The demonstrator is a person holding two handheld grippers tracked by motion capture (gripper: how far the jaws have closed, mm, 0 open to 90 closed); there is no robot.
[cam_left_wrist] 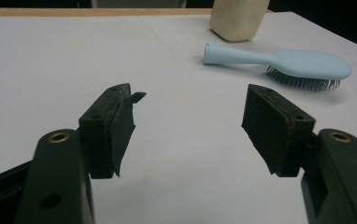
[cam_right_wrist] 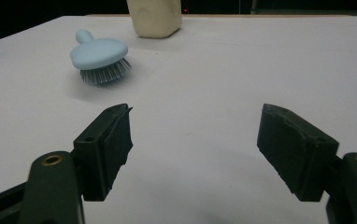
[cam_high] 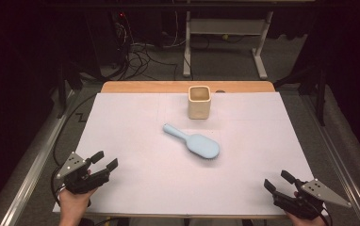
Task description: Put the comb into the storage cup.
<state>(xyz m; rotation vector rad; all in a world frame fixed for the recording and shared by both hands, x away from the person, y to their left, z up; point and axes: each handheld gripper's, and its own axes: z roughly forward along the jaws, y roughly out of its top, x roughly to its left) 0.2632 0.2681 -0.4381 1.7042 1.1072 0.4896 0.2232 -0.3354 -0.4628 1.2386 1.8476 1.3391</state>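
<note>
Your left tool (cam_high: 105, 161) and right tool (cam_high: 278, 181) both gape wide, empty — hairbrush (cam_high: 194, 142) lies mid-counter (cam_high: 121, 122), cup (cam_high: 199, 102) just beyond

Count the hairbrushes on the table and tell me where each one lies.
1. A light blue hairbrush lies bristles down near the middle of the white table, its handle pointing toward the beige cup behind it. Whether the cup hides anything inside cannot be told.
</note>
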